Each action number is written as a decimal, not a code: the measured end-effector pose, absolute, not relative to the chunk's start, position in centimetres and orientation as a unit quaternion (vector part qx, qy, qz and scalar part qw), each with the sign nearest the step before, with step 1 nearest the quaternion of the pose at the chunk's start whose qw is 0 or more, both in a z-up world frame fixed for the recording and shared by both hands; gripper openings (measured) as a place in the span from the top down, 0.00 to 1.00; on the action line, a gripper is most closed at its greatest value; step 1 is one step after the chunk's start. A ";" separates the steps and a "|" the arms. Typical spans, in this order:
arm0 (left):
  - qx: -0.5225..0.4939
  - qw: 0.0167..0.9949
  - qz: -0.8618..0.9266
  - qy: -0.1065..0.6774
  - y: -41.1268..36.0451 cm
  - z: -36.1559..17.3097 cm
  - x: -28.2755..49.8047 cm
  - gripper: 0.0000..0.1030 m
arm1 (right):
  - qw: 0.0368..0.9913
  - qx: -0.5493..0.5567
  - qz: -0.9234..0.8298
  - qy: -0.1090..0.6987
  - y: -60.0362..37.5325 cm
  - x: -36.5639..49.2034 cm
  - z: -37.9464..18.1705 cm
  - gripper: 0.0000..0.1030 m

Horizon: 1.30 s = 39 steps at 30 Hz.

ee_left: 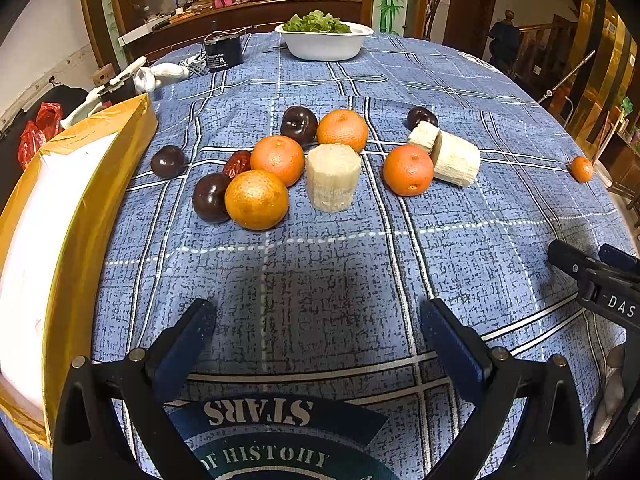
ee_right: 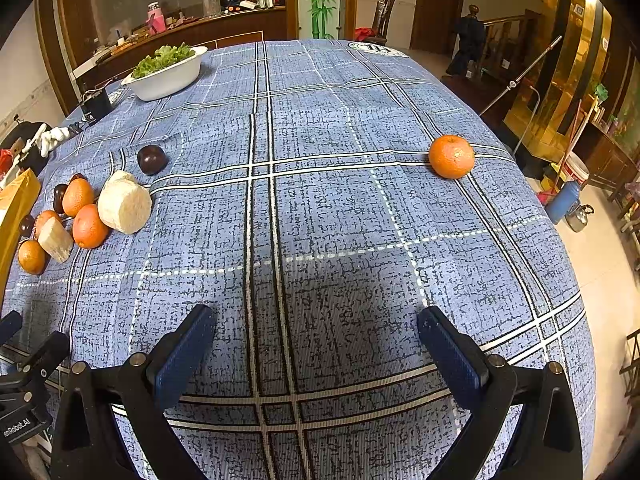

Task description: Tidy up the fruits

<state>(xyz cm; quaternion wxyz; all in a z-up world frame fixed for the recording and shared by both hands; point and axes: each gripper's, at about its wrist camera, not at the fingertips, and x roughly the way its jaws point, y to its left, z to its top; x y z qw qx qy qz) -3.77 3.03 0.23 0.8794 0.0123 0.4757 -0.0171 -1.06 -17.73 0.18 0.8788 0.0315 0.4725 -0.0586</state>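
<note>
Fruit sits mid-frame in the left wrist view: oranges [ee_left: 256, 199], dark plums [ee_left: 211, 197] and peeled banana chunks [ee_left: 333, 177] bunched together. One stray orange [ee_right: 451, 156] lies alone, upper right of the right wrist view. Left gripper [ee_left: 318, 322] and right gripper [ee_right: 316, 328] both hover spread wide and empty, probably poised for picking.

Woven cloth tablecloth [ee_left: 320, 264], glossy plums [ee_left: 299, 124], dimpled oranges [ee_left: 256, 199]

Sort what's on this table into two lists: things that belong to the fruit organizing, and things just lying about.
Belongs to the job:
oranges
lone orange
dark plums
red date
peeled banana pieces
yellow box, probably

Just lying about:
bowl of greens
black battery
white glove
</note>
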 end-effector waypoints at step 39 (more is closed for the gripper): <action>-0.013 0.874 -0.160 0.458 9.7 4.8 -1.4 0.68 | 0.881 0.170 0.119 0.426 -12.3 4.3 2.6 0.33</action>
